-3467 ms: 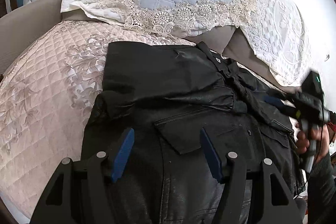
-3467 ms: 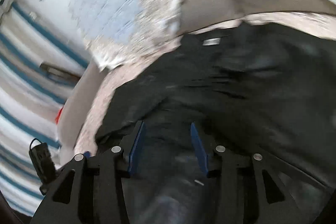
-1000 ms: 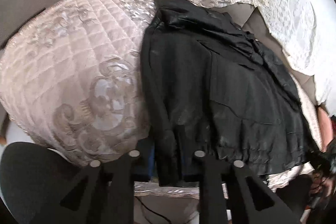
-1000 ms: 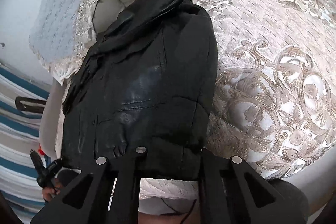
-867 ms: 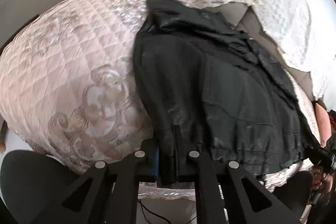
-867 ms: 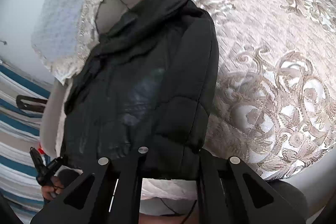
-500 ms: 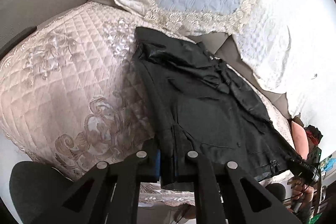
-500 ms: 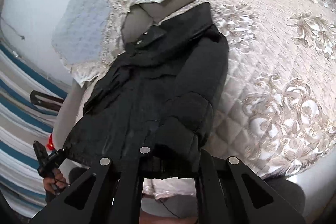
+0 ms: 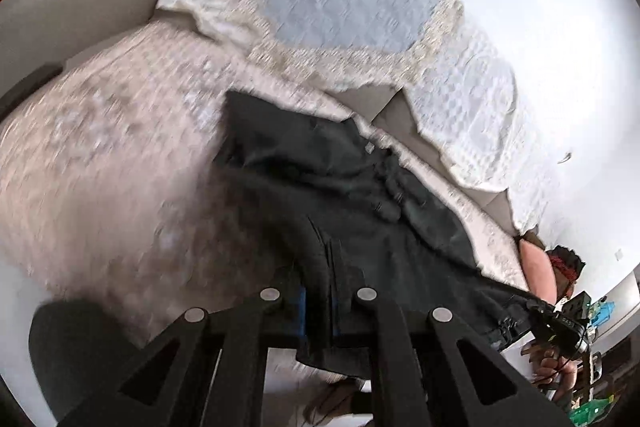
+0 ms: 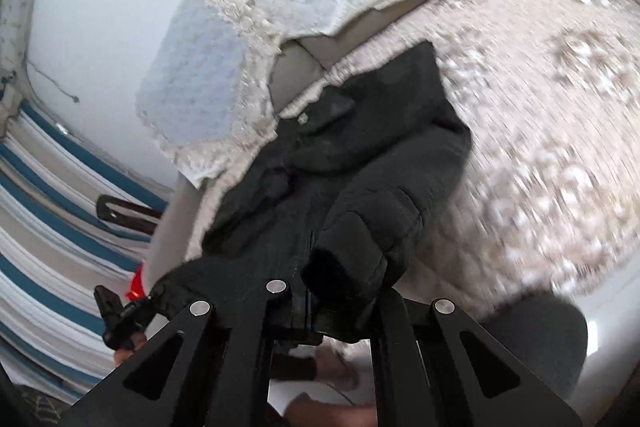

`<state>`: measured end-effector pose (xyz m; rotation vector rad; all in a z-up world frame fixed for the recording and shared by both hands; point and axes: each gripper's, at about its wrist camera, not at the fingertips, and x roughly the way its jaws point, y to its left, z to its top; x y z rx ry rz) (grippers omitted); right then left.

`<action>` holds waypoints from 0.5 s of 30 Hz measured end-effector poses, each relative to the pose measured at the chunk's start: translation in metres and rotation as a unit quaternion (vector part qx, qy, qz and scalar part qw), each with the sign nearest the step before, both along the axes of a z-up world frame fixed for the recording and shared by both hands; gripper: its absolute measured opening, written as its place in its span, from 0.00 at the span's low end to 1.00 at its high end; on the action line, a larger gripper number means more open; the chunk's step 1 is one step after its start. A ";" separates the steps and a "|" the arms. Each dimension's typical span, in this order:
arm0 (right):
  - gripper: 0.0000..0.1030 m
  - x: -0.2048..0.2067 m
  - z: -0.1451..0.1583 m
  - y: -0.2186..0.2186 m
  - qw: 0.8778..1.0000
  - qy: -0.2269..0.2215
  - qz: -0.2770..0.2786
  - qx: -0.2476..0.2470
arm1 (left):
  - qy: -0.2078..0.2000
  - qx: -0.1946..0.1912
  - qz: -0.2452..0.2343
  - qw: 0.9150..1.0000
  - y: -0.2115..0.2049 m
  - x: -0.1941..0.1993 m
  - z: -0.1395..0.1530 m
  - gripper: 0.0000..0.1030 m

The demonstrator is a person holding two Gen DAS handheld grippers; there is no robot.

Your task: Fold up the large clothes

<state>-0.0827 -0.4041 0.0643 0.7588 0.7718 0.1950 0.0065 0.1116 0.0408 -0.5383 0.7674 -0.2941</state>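
Left wrist view, one black jacket (image 9: 340, 195) on quilted sofa cover (image 9: 120, 155), collar far, hem near, left gripper (image 9: 318, 311) clamped on hem; right wrist view, right gripper (image 10: 306, 301) clamped on hem, two lace cushions (image 10: 224, 67).

Motion blur smears the quilted sofa cover (image 9: 120, 155) at nine o'clock. Black jacket (image 9: 328, 195) fabric hides the left gripper's (image 9: 318, 311) blue pads; the right gripper's (image 10: 308, 307) pads are likewise buried.

1 jacket (image 9: 360, 195), 2 grippers (image 9: 318, 311)
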 end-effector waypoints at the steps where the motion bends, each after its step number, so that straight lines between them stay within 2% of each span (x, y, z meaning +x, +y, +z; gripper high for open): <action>1: 0.06 0.009 0.005 -0.002 1.000 -0.010 0.001 0.001 | -0.013 -0.005 -0.003 1.000 -0.002 0.008 0.007 0.08; 5: 0.06 0.051 0.029 -0.013 0.999 -0.051 0.010 -0.014 | -0.054 -0.010 -0.005 0.998 -0.005 0.053 0.030 0.08; 7: 0.06 0.079 0.037 -0.022 0.998 -0.062 0.012 -0.015 | -0.058 -0.015 0.001 0.998 -0.003 0.082 0.035 0.08; 10: 0.06 0.120 0.039 -0.037 0.998 -0.062 0.007 -0.020 | -0.045 -0.020 0.017 0.999 0.002 0.129 0.031 0.08; 15: 0.06 0.200 0.016 -0.061 1.000 -0.026 -0.012 -0.005 | -0.001 -0.010 0.043 0.999 -0.001 0.212 0.005 0.08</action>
